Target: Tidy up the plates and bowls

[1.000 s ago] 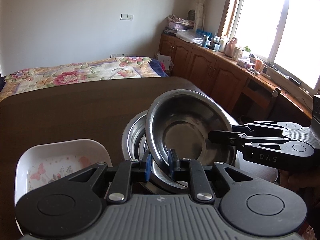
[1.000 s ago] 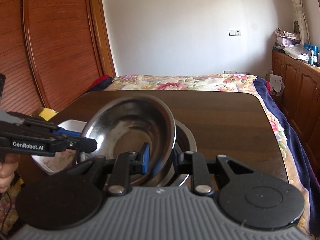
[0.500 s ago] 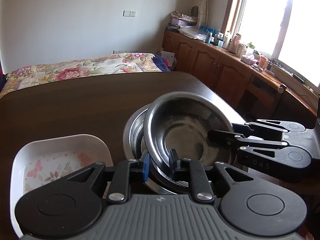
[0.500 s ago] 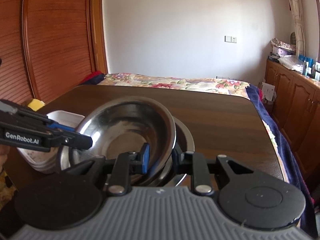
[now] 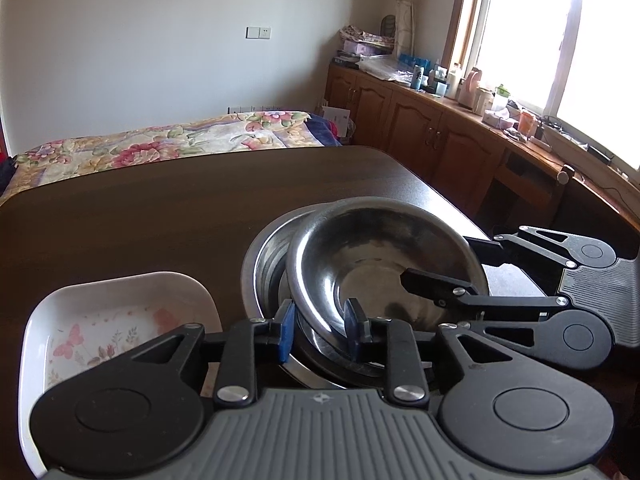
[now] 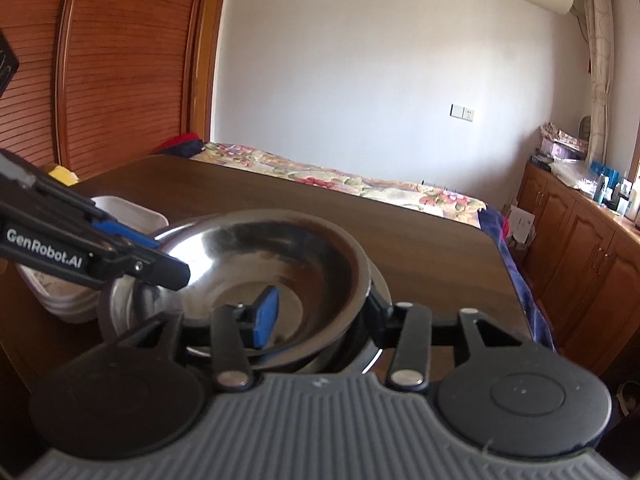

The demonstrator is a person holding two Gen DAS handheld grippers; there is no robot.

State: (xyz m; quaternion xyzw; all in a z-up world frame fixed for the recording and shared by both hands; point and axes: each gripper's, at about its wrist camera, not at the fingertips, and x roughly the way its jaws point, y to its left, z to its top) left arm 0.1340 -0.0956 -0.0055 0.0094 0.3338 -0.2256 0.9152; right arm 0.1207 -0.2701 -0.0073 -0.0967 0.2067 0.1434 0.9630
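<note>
A smaller steel bowl [image 5: 380, 264] lies nested, slightly tilted, inside a larger steel bowl [image 5: 262, 264] on the dark wooden table [image 5: 160, 220]. My left gripper [image 5: 319, 326] straddles its near rim with the blue pads apart. From the opposite side my right gripper [image 6: 320, 310] stands wide open around the rim of the same bowl [image 6: 280, 264], one pad inside and one outside. A white rectangular dish [image 5: 120, 320] with a floral print sits just left of the bowls. In the left wrist view the right gripper [image 5: 442, 262] reaches over the bowl's right edge.
A bed [image 5: 160, 144] with a flowered cover stands beyond the table's far edge. Wooden cabinets [image 5: 420, 136] with bottles on top run under the window at the right. A slatted wooden door [image 6: 120, 80] is to the left.
The smaller bowl has come down from a steep tilt and settled into the larger bowl. Both grippers' pads have spread, the right one widely.
</note>
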